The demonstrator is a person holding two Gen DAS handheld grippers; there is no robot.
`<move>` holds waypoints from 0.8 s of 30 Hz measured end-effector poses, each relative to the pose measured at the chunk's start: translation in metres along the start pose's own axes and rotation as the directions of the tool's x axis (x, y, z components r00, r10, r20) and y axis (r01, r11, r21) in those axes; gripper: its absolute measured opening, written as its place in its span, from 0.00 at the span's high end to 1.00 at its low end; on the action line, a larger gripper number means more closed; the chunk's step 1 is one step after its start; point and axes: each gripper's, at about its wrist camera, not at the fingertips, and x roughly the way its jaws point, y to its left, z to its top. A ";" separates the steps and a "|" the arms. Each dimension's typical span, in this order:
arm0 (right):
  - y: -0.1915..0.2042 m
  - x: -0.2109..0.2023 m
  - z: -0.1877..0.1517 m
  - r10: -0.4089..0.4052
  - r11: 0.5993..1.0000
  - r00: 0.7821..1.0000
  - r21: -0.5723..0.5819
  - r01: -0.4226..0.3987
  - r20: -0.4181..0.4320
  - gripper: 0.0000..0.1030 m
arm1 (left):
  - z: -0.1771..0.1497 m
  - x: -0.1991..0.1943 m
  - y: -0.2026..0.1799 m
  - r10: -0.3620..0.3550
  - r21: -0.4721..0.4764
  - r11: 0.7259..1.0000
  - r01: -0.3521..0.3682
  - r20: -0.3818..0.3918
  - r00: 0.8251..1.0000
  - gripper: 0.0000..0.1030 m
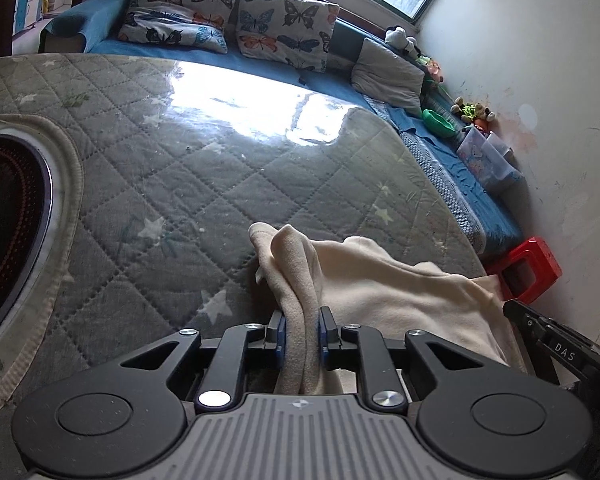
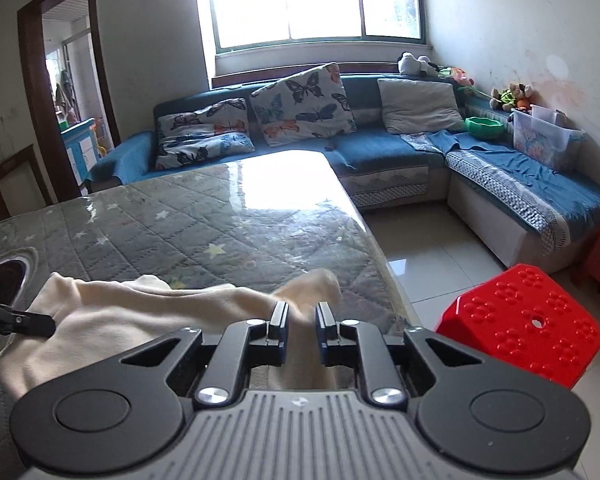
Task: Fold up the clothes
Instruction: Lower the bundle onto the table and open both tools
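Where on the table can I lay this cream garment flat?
Both grippers, left gripper and right gripper, pinch the cream garment. Bare quilted table cover lies ahead toward the sofa; the round inset crowds the left.

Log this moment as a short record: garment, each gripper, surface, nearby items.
garment: cream garment, bunched near the table's near edge
left gripper: shut on a fold of the cloth
right gripper: shut on another part of it
surface: quilted grey star-print table cover
nearby: red stool on the floor, blue sofa behind
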 end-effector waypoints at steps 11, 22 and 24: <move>0.021 0.012 0.001 0.042 0.998 0.999 -0.036 -0.043 -0.020 0.74 | 0.000 0.000 0.008 0.050 -0.005 0.999 -0.050 0.014 0.999 0.58; 0.050 0.051 0.005 0.062 0.997 0.997 -0.047 -0.064 -0.053 0.73 | 0.015 0.001 0.004 0.052 0.020 0.998 -0.053 0.040 0.998 0.52; 0.051 0.056 0.004 0.054 0.997 0.997 -0.050 -0.057 -0.061 0.72 | 0.018 0.005 0.002 0.062 0.034 0.997 -0.064 0.046 0.997 0.50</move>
